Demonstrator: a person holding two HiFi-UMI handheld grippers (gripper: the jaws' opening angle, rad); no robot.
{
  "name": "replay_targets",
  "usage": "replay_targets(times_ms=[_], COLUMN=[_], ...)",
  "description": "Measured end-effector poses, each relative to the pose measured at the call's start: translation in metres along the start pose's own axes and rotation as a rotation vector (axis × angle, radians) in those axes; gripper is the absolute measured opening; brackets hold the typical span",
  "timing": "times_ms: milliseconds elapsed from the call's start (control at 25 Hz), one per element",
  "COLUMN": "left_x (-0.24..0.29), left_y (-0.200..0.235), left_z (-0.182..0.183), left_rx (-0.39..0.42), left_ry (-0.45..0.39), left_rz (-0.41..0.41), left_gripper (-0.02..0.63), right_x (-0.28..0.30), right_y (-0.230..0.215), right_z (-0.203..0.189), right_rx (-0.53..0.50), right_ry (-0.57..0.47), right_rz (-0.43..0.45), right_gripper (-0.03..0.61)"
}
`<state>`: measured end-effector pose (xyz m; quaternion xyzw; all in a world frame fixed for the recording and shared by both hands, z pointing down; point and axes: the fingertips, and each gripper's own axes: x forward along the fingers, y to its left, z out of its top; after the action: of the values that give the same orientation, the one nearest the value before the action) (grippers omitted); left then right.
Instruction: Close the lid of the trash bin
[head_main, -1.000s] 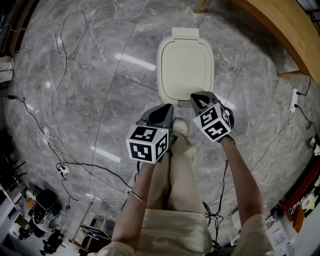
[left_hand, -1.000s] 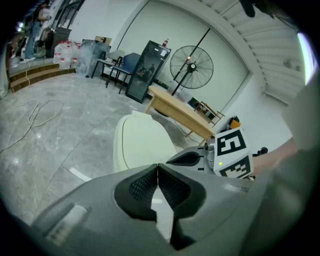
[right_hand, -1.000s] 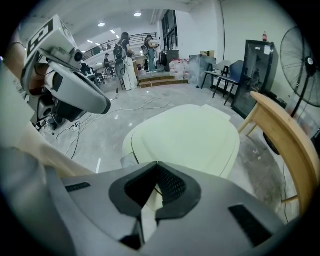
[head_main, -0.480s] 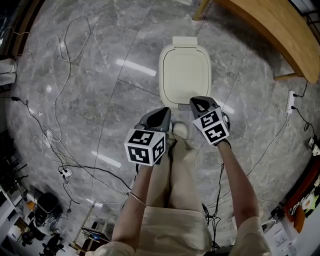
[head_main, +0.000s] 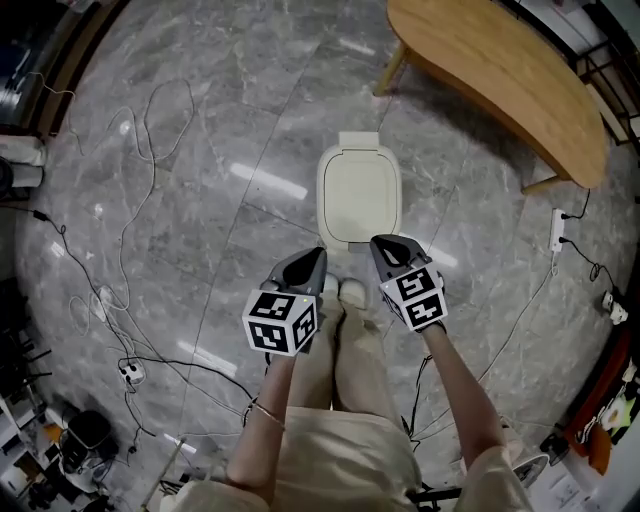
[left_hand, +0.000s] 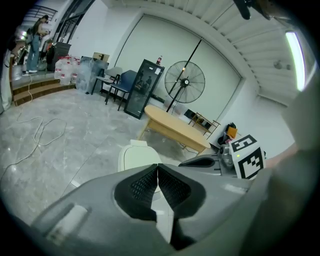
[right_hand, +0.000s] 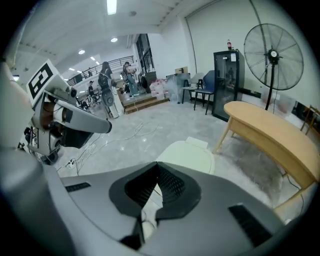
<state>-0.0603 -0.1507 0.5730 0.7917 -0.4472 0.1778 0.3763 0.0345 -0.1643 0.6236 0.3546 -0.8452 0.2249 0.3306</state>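
A cream trash bin (head_main: 359, 195) stands on the grey marble floor with its lid down flat. It also shows as the cream bin (left_hand: 135, 156) past the left jaws and as the bin (right_hand: 192, 156) past the right jaws. My left gripper (head_main: 312, 258) hangs in the air on the near side of the bin, shut, with nothing between its jaws. My right gripper (head_main: 384, 245) hovers beside it just short of the bin's near edge, also shut and empty. Neither gripper touches the bin.
A long wooden table (head_main: 500, 80) stands beyond the bin to the right. Loose cables (head_main: 140, 130) trail over the floor at the left, with a power strip (head_main: 556, 230) at the right. A standing fan (right_hand: 273, 57) and black cabinet (left_hand: 141, 89) stand farther off. The person's shoe (head_main: 354, 293) is below the grippers.
Both grippers have risen away from the bin and it now looks smaller and farther below. The view has tilted forward, so more of the wooden table shows. The lid stays down.
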Motion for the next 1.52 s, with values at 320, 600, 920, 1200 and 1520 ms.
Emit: replay_targets(times_ms=[320, 600, 920, 1200, 1520], left_x=[-0.042, -0.071, -0.114, -0.148, -0.183], left_y=[-0.028, -0.039, -0.063, -0.086, -0.107], left_z=[0.047, 0.09, 0.133, 0.172, 0.21], left_rx=[0.054, 0.137, 0.201, 0.268, 0.356], left_ry=[-0.082, -0.134, -0.243, -0.339, -0.438], left_rz=[-0.044, -0.065, -0.067, -0.062, -0.068], left_gripper=[0.023, 0.023, 0.023, 0.023, 0.023], right_x=[-0.058, -0.11, -0.172, -0.225, -0.274], right_y=[0.009, 0.003, 0.009, 0.012, 0.011], right_z=[0.057, 0.104, 0.158, 0.201, 0.227], right_rx=[0.101, 0.142, 0.125, 0.126, 0.183], right_ry=[-0.149, -0.272, -0.418, -0.553, -0.702], right_rz=[-0.015, -0.044, -0.044, -0.045, -0.068], right_gripper=[0.006, 0.006, 0.006, 0.006, 0.006])
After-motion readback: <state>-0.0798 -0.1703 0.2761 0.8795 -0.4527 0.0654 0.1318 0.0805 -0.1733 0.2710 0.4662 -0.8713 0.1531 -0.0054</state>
